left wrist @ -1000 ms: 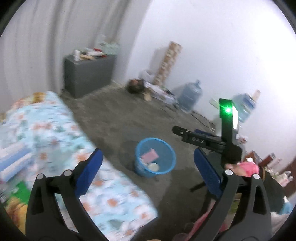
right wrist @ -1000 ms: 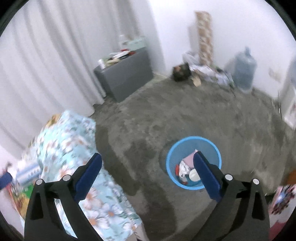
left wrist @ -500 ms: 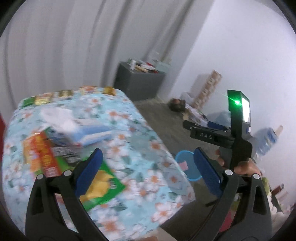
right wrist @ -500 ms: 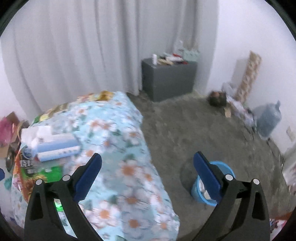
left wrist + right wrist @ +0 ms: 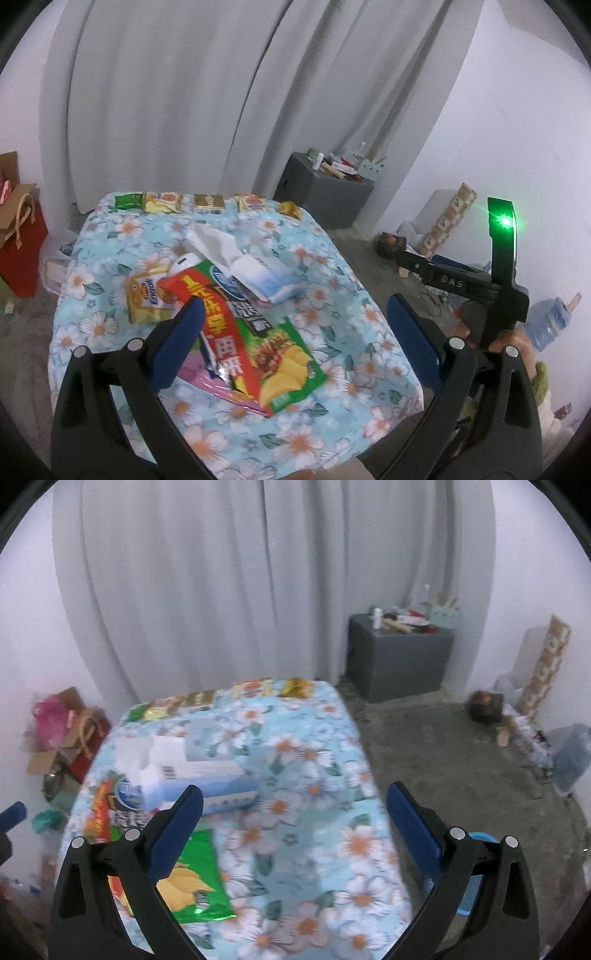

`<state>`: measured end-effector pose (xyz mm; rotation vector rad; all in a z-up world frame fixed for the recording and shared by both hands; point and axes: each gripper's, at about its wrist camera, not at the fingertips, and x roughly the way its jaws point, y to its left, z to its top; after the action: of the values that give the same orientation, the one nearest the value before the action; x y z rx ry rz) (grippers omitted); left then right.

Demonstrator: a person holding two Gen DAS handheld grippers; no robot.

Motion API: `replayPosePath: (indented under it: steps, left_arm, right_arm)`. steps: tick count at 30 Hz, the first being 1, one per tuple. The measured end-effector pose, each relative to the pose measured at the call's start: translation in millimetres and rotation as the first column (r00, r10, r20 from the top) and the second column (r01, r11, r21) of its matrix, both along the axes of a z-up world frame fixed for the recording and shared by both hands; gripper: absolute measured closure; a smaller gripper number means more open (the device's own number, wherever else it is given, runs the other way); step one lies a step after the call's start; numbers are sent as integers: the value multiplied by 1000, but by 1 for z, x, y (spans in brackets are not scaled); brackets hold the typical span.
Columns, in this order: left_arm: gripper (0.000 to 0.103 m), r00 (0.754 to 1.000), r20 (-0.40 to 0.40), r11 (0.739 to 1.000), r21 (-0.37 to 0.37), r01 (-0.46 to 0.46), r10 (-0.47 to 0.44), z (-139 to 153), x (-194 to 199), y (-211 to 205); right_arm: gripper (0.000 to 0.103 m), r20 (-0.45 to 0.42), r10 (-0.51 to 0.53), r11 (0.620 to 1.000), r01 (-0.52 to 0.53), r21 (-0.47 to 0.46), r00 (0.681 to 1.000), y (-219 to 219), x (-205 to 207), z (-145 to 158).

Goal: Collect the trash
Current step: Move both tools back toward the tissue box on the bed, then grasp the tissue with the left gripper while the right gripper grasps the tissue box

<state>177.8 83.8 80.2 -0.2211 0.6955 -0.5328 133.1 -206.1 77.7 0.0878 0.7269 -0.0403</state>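
A table under a floral cloth (image 5: pixel 332 280) (image 5: pixel 314 760) carries snack trash. A red and green chip bag (image 5: pixel 258 350) (image 5: pixel 188 878) lies near the front, over a pink wrapper (image 5: pixel 207 376). Beside it sit a yellow snack pack (image 5: pixel 147 299) and a blue-white tissue pack (image 5: pixel 255 273) (image 5: pixel 207 779). Small packets (image 5: pixel 173 202) line the far edge. My left gripper (image 5: pixel 295 339) hangs open just above the chip bag, holding nothing. My right gripper (image 5: pixel 295 827) is open and empty over the cloth's middle. The blue bin (image 5: pixel 469 878) peeks out behind its right finger.
A grey cabinet (image 5: pixel 399 661) with clutter on top stands by the white curtain. Red gift bags (image 5: pixel 22 251) and boxes sit left of the table. Water jugs (image 5: pixel 569 757) and a patterned roll (image 5: pixel 546 664) line the right wall. A hand (image 5: pixel 517 350) holds the right gripper's handle.
Both cameras swung up and left from the bin on the floor to the table. The trash on the cloth now fills the left view. Both grippers stay open.
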Motion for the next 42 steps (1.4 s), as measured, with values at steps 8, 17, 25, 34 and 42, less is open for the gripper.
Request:
replayPosePath:
  steps: [8, 17, 25, 34, 42]
  left_arm:
    - [9, 1000, -10, 997, -74, -21, 21, -18, 19, 31]
    - [9, 998, -39, 986, -154, -61, 55, -46, 47, 62]
    - [9, 997, -60, 986, -158, -61, 52, -53, 74, 65]
    - [9, 988, -154, 958, -280, -62, 19, -66, 114, 64]
    - [9, 974, -224, 949, -311, -57, -14, -79, 154, 50]
  right_arm:
    - [7, 21, 7, 993, -9, 118, 1000, -7, 18, 1]
    - [7, -8, 27, 970, -24, 242, 1000, -32, 37, -5]
    - [12, -65, 103, 930, -73, 360, 993, -33, 72, -25]
    - [23, -86, 264, 863, -195, 466, 961, 1, 119, -34]
    - [32, -153, 375, 814, -246, 526, 915, 42, 164, -54]
